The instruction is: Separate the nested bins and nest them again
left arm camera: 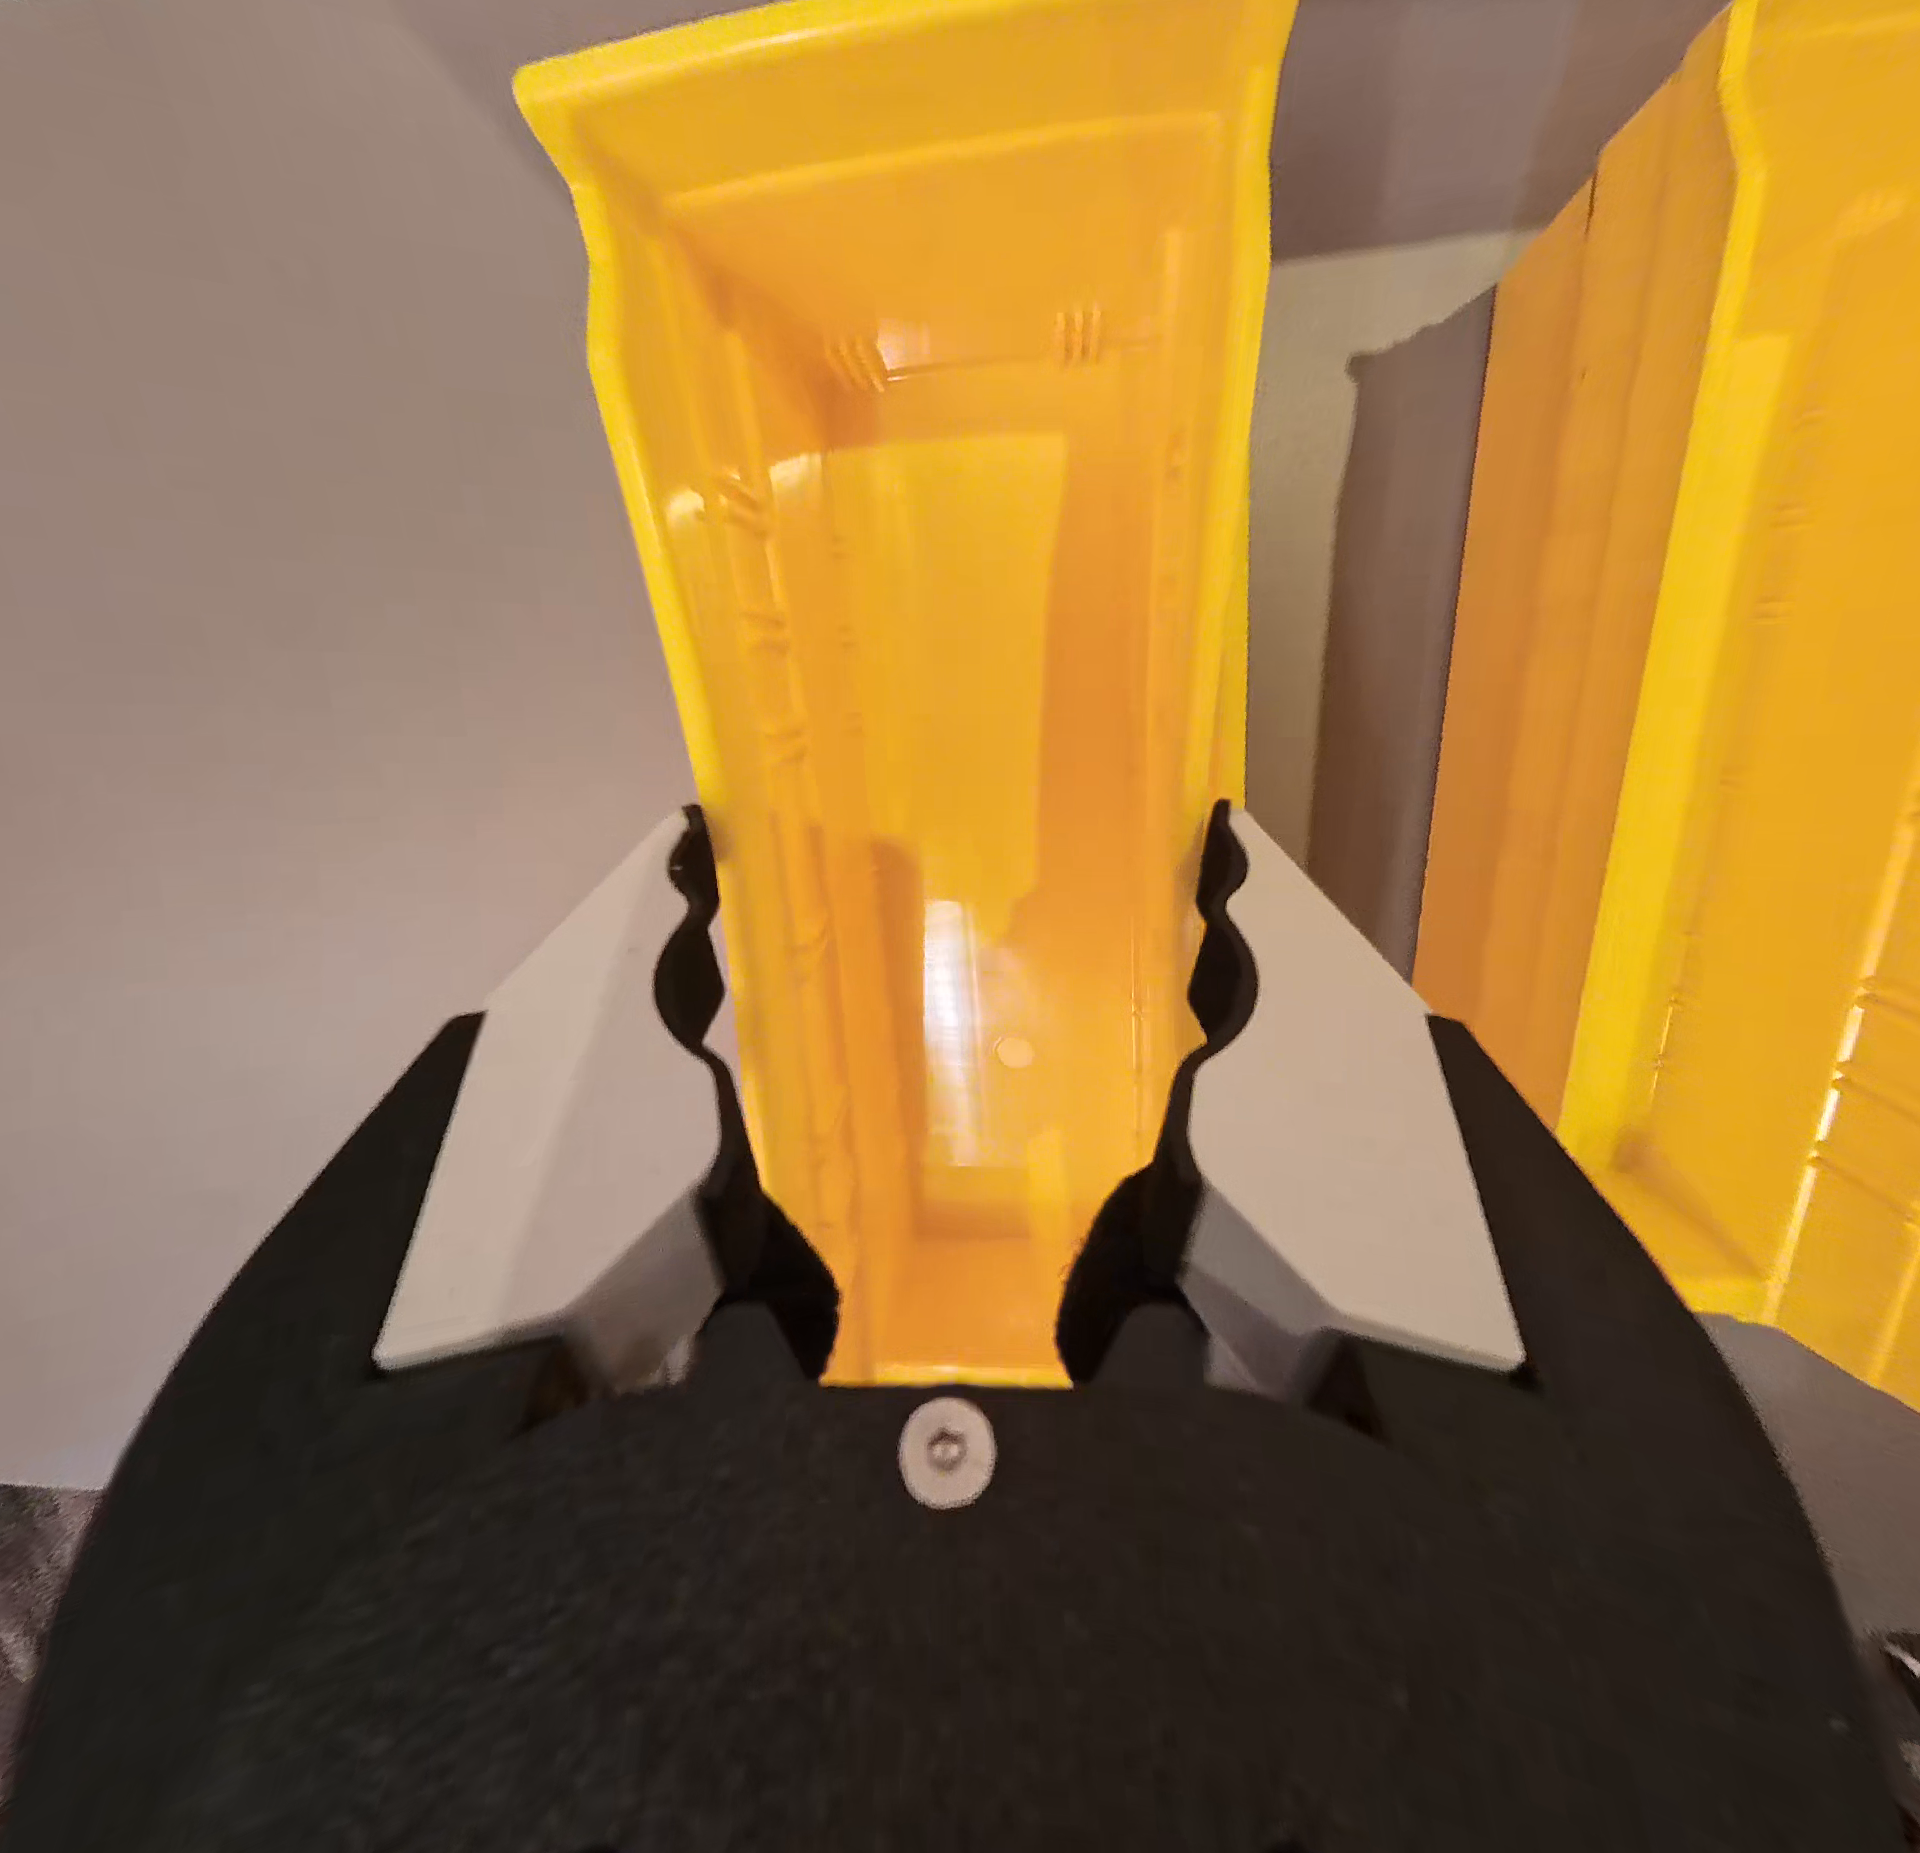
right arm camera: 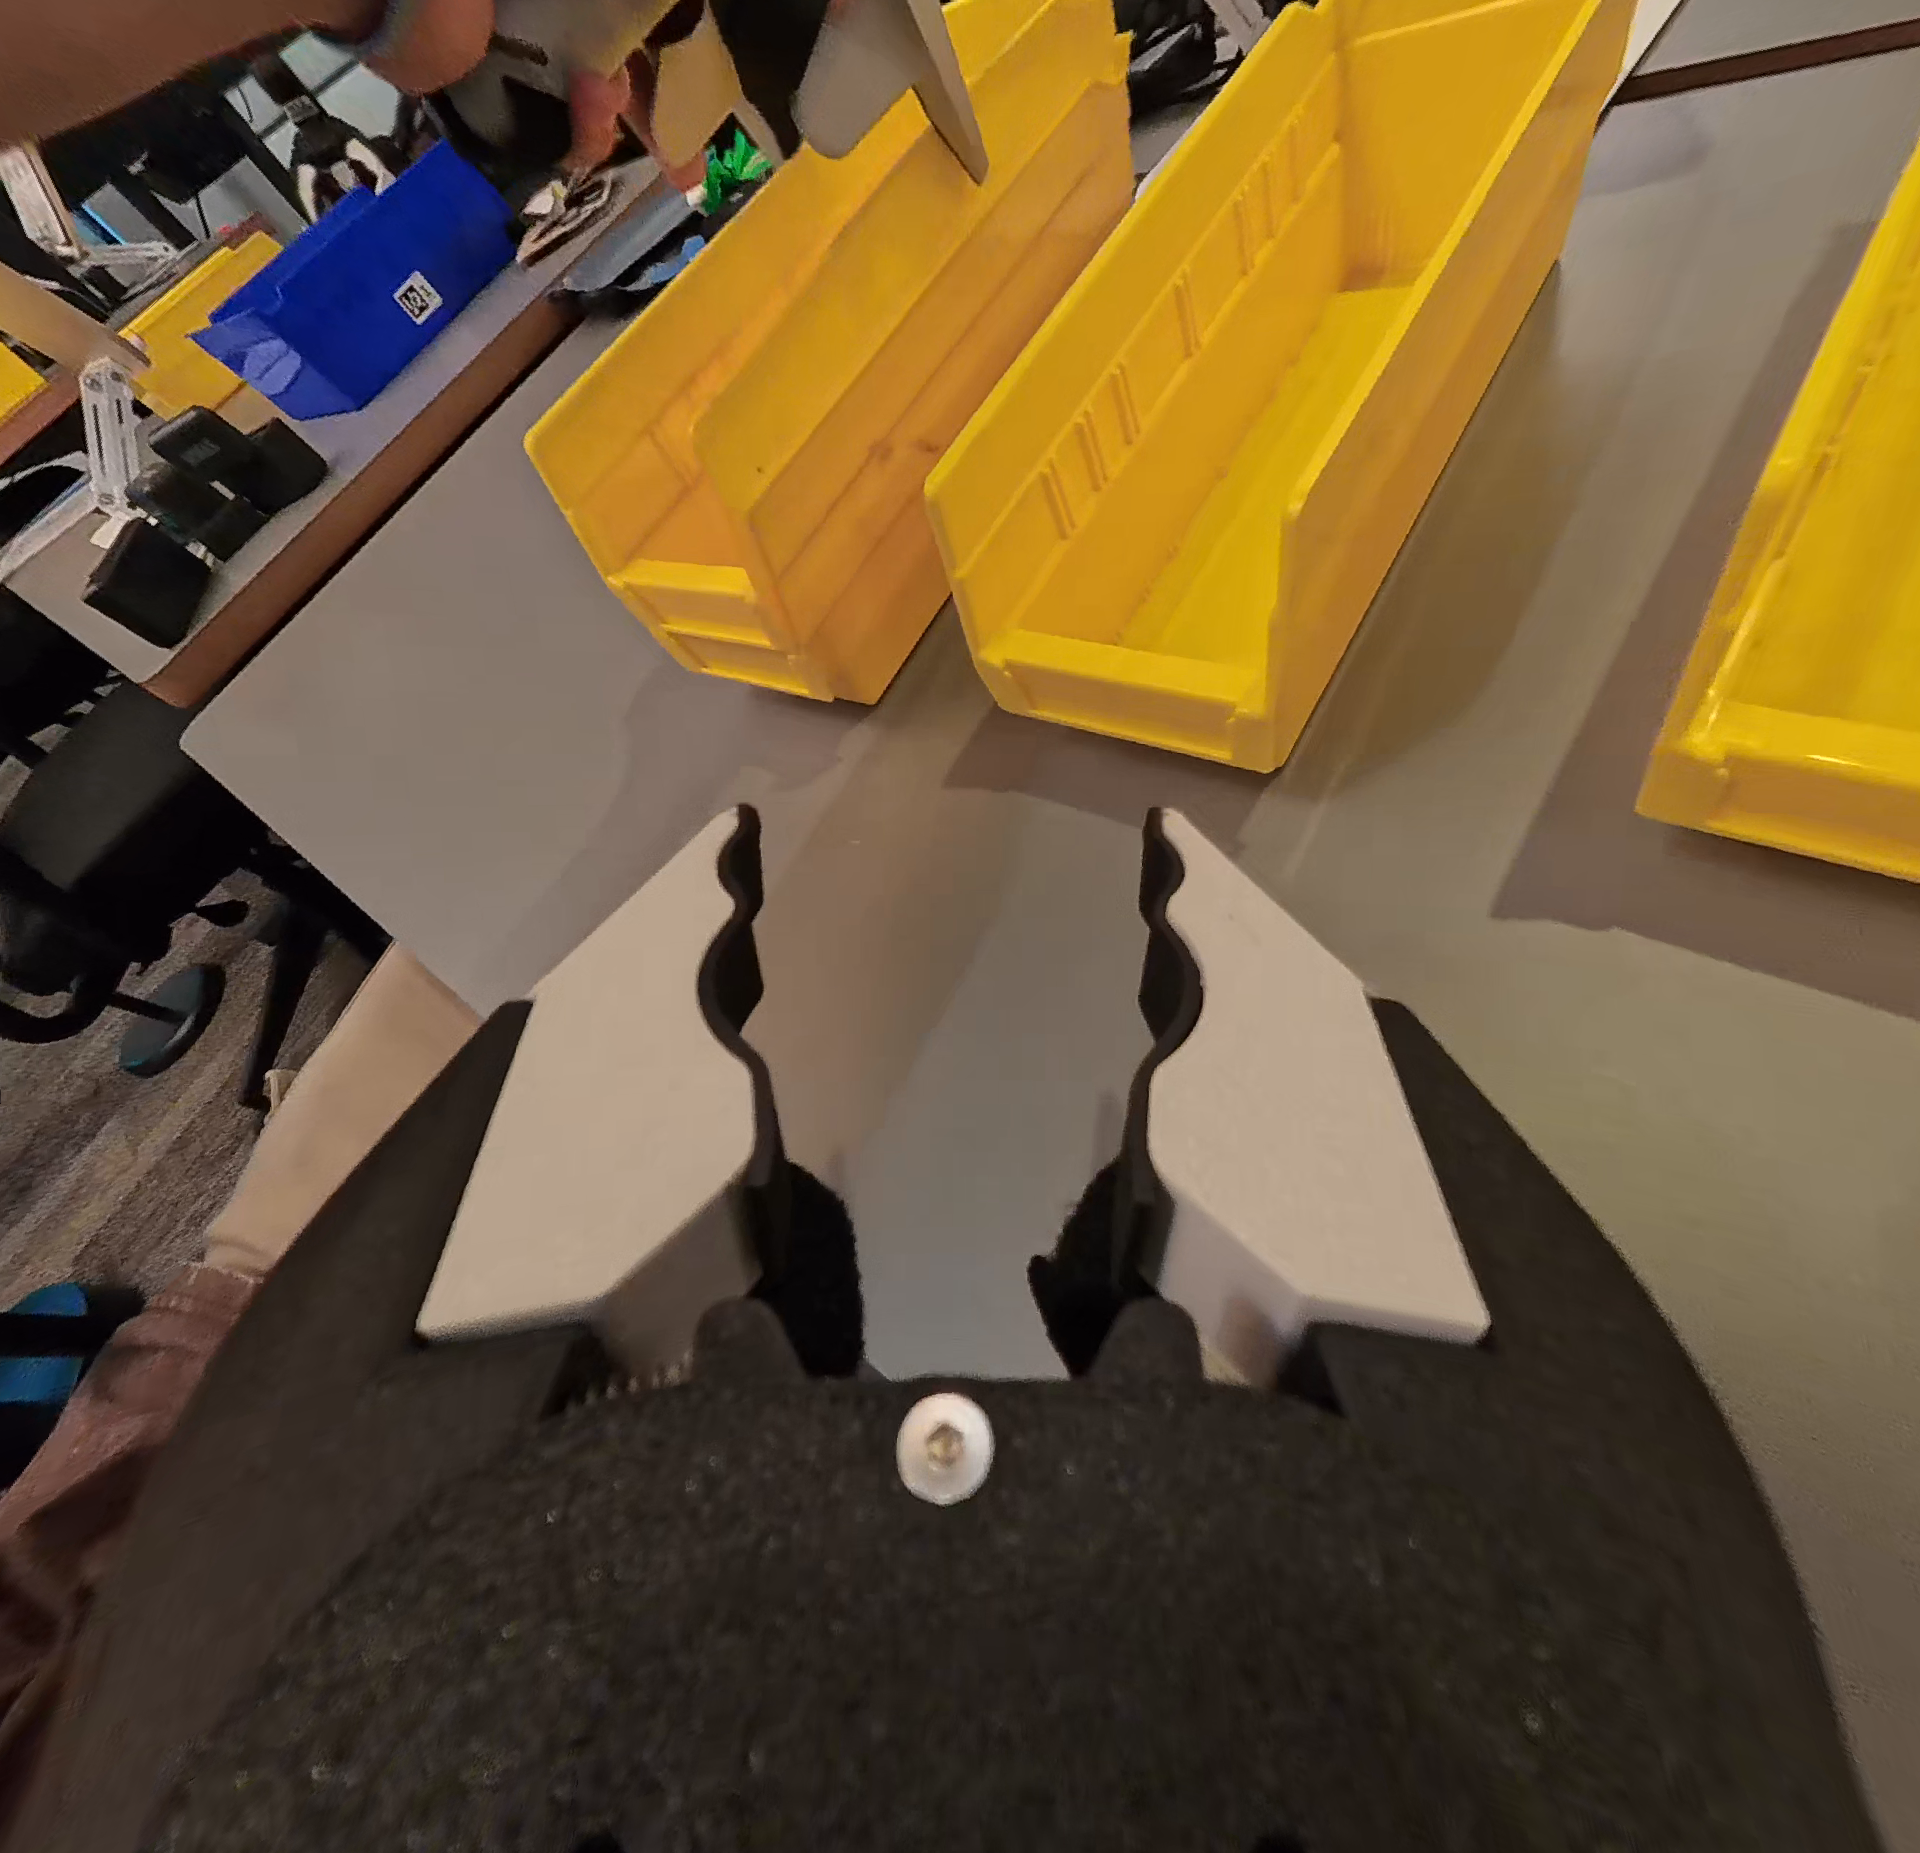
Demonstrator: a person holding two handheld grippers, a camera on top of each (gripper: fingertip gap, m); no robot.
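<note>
Two yellow bins sit nested as one stack [right arm camera: 831, 421] on the grey table [right arm camera: 499, 785]. The inner one stands higher than the outer. My left gripper [right arm camera: 862, 89] hangs over the far end of this stack. In the left wrist view it [left arm camera: 966, 816] is open wide, looking down the length of the inner bin [left arm camera: 935, 401], with a finger near each side wall. I cannot tell if the fingers touch it. A single empty yellow bin [right arm camera: 1247, 473] lies beside the stack and also shows in the left wrist view [left arm camera: 1714, 660]. My right gripper [right arm camera: 951, 827] is open and empty above bare table, short of the bins' near ends.
Another yellow bin [right arm camera: 1808, 577] lies at the right edge. A blue bin [right arm camera: 364, 286] and clutter sit on a neighbouring table to the left. A person's arm [right arm camera: 208, 16] reaches across the top left. An office chair [right arm camera: 94, 868] stands beyond the table's left edge.
</note>
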